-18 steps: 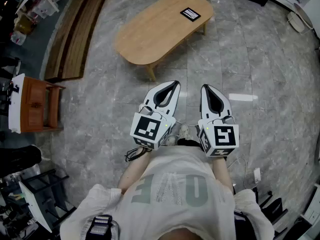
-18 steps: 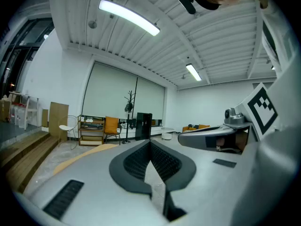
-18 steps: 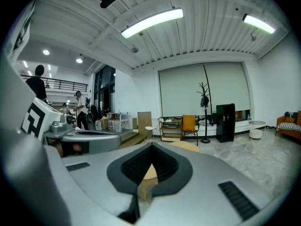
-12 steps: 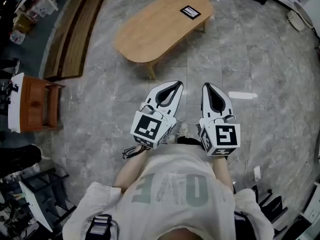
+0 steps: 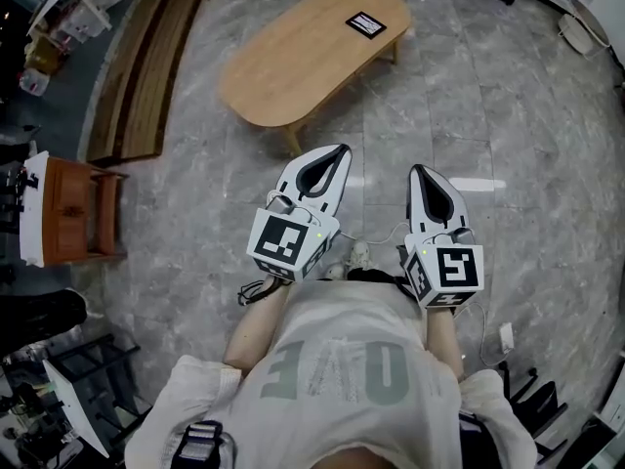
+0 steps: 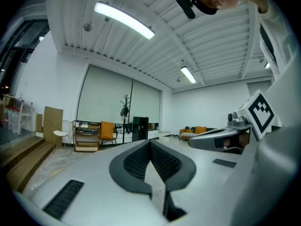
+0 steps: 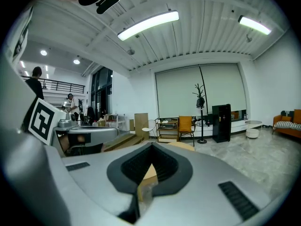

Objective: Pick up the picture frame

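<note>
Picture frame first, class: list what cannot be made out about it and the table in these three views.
- Picture frame: head view, too small to read its image.
- Frame again: neither gripper view shows it; in the right gripper view the right gripper itself covers most of the table.

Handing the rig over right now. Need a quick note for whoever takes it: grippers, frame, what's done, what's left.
Left gripper: fingers shut, empty, held out in front of the person over the floor, short of the wooden table.
Right gripper: fingers shut, empty, beside the left one.
Picture frame: lies flat near the far end of the wooden table, untouched.
Done: nothing yet.
Left: step up to the table, open a gripper, close on the frame's edge, lift it.
</note>
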`<state>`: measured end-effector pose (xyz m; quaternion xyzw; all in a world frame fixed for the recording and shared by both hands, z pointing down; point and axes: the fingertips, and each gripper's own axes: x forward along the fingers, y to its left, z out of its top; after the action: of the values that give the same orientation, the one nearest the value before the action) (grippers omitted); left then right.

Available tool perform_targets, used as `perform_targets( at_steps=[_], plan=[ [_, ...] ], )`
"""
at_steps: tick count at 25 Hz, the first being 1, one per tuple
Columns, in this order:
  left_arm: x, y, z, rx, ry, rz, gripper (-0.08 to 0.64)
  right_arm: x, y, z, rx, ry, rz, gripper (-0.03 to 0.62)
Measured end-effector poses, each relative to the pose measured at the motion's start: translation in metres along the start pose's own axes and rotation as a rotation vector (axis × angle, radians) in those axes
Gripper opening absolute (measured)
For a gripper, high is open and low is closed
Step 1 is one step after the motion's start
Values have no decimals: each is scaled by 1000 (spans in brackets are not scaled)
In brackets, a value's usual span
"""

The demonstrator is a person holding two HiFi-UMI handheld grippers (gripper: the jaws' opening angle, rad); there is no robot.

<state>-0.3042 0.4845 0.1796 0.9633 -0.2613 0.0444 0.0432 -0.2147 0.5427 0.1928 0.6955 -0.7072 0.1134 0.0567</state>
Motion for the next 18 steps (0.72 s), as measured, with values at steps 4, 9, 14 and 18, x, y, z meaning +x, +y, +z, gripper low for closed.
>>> perform_targets(
  at_steps=[4,9,14,18],
  plan=[
    [9,0,8,-24,-24,36,8,-2,-13,4,-1,-10,1,5],
    [21,1,7,-34,-28,84,8,-2,-34,-1,2,0,25,5],
    [32,2,-1,-42,-17,116,8,8,-58,-13,17,27,39,5],
    [43,18,-1,-44,-13,133,8,22,-67,-13,24,24,33,5]
  ],
)
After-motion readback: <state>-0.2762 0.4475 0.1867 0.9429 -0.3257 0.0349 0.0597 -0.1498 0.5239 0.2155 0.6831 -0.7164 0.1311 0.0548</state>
